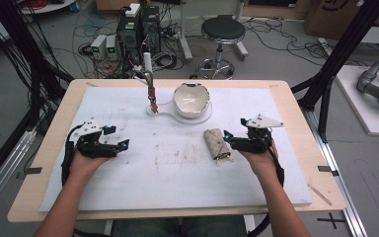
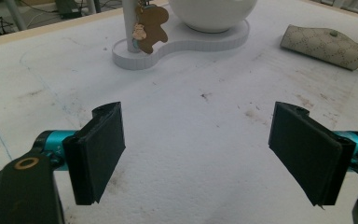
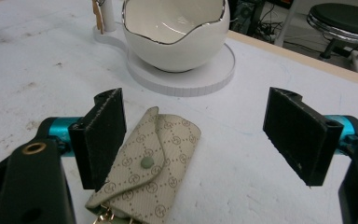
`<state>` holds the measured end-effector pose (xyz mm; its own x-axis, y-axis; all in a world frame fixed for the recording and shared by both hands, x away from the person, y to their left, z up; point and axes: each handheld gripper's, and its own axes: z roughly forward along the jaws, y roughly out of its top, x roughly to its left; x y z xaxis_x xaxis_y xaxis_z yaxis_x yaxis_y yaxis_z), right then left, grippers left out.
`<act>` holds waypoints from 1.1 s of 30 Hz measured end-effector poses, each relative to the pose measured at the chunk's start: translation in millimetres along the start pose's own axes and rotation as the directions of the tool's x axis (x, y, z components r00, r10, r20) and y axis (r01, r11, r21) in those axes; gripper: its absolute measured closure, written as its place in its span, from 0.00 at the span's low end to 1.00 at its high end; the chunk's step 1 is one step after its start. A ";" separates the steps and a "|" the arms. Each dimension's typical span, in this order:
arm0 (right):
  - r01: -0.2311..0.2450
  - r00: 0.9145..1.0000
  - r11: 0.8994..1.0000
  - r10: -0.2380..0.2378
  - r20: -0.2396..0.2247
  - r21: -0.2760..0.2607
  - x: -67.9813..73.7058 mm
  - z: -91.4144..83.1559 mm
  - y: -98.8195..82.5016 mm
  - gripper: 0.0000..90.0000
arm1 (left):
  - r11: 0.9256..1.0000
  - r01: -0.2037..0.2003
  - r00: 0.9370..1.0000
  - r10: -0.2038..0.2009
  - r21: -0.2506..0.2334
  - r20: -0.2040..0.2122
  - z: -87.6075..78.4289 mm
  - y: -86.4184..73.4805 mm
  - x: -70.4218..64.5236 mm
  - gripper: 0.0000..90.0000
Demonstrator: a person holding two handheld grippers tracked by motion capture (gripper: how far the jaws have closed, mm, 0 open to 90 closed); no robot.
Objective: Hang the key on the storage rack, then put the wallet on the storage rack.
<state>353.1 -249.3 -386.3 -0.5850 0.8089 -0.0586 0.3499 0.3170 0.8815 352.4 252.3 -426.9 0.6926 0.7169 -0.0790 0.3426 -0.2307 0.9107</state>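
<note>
The high view sits above the near edge, looking forward and down over the whole bench (image 1: 49, 163). Both gripper views ride low, looking out between their own jaws. Both catch the white bowl (image 2: 212, 11) beyond the jaws, and the beige pouch (image 3: 144, 163) by the right view's left jaw shows far right in the left one.

wooden table (image 1: 54, 126), white foam mat (image 1: 128, 182) on it, white stand (image 1: 197, 118) and beige key pouch (image 1: 216, 141) on mat

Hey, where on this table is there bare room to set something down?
Bare mat lies between the left gripper and the pouch, and along the near edge. It is crowded at the far middle, by the bowl, its white base and the post.
</note>
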 end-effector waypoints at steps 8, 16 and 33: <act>-0.039 0.999 0.999 0.039 0.022 0.001 -9.3 -2.8 -16.8 0.23 | 1.000 -0.001 1.000 0.001 0.000 0.001 -0.2 -0.2 0.5 0.20; -0.072 0.997 0.997 0.072 0.032 0.026 -15.4 1.8 -22.3 0.23 | 1.000 0.001 1.000 -0.001 0.010 0.003 0.8 -0.7 0.4 0.20; -0.054 0.998 0.997 0.052 0.037 0.060 8.2 7.2 -20.3 0.23 | 1.000 0.004 1.000 -0.003 0.005 -0.006 -2.1 -0.4 1.9 0.20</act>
<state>346.5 -245.6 -408.1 -0.5388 0.8419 -0.0302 0.4239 0.3019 0.8539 352.2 255.1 -426.5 0.6879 0.7214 -0.0800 0.3481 -0.2312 0.9085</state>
